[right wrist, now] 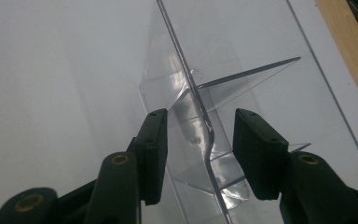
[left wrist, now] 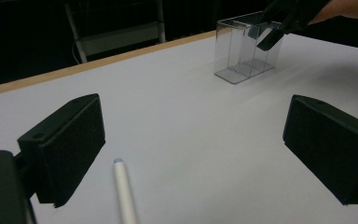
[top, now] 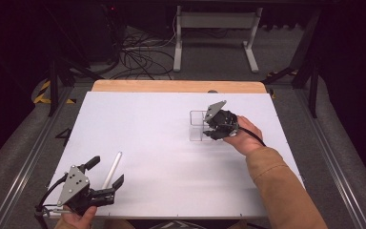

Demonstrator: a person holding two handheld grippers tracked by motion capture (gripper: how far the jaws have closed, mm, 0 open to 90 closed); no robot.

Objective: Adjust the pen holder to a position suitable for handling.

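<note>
I have the right gripper (top: 213, 130) over the clear box (top: 198, 125), which stands on the white tabletop (top: 162, 143) toward its far right, short of the wooden far edge (top: 178, 86). In the right gripper view the jaws straddle the box's (right wrist: 191, 107) near end wall, one pad outside it and one over the inside, with a thin divider running away from them. I see a gap on both sides of the wall, so the pads are not pressing on it; the jaws stand narrow and hold nothing. From the left gripper view I see the box (left wrist: 244, 49) has several compartments, and one right jaw tip dips at its top rim.

My left gripper (top: 105, 179) sits at the tabletop's near left corner, held in the hand (top: 76, 218) at the near edge. Its jaws are spread wide and empty. The white pen (top: 113, 169) lies flat between them, pointing away from the near edge, and in the left gripper view the pen's (left wrist: 123, 191) tip sits just beside the left pad without touching either one. The pen and the box are well apart.
</note>
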